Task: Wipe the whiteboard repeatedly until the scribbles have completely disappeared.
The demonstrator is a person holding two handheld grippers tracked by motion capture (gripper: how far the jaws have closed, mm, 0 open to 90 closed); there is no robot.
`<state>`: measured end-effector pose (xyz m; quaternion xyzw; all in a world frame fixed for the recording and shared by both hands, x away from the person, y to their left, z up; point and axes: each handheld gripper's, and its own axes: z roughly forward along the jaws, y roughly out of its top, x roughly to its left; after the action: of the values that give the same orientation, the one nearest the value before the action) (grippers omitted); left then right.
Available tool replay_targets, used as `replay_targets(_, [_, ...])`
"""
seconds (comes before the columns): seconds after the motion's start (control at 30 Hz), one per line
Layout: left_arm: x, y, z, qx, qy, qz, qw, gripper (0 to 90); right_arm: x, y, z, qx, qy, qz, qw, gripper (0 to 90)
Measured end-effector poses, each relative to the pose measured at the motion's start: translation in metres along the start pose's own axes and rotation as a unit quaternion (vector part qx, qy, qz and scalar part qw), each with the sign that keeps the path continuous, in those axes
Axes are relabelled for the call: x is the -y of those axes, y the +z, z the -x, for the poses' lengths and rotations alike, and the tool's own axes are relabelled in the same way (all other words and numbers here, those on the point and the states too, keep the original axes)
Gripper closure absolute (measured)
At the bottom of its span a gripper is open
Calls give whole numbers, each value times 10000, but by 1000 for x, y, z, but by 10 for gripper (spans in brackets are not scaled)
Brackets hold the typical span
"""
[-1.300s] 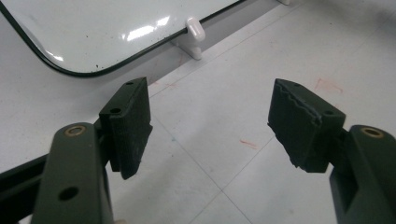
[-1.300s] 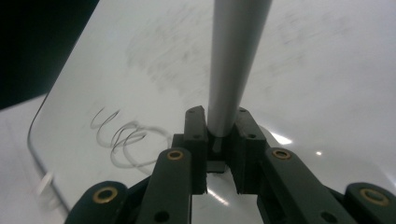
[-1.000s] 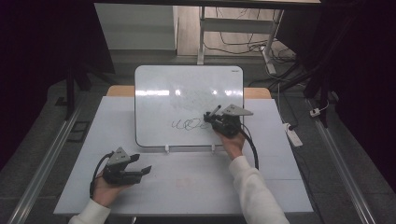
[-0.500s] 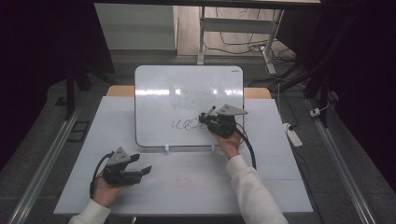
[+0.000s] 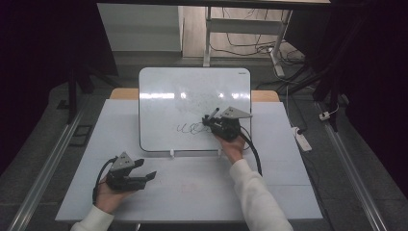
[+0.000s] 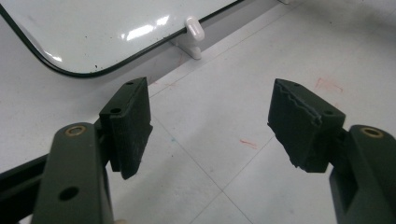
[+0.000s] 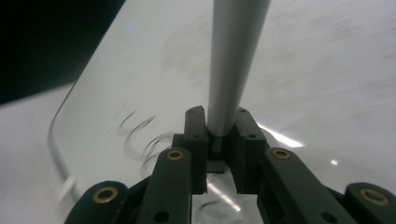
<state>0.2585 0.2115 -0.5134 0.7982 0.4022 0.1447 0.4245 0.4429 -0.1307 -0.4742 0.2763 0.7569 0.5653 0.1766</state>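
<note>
High view: the right claw (image 5: 211, 118) squeezes a grey pen (image 7: 233, 60) over the whiteboard (image 5: 192, 91), by black squiggles (image 5: 190, 128). The left claw (image 5: 144, 171) is open, empty.

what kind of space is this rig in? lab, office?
Most likely a lab or data-collection workspace, not a home. A person works hand-held grippers at a white table with a small whiteboard propped on it, metal rails run along the floor beside it, and loose cables trail under a bare desk frame behind.

White table (image 5: 192, 192); power strip (image 5: 300, 139) on floor right; cables (image 5: 250, 45) behind.
</note>
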Motion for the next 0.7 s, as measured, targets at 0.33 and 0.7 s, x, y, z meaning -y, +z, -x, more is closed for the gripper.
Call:
replay_targets(0.33, [0, 0, 0, 2, -1, 3, 10000, 312, 0, 8, -6, -100, -53, -18, 9999, 781])
replay_targets(0.7, [0, -1, 0, 0, -4, 16, 10000, 312, -2, 13, -11, -39, -38, 96, 9999, 781])
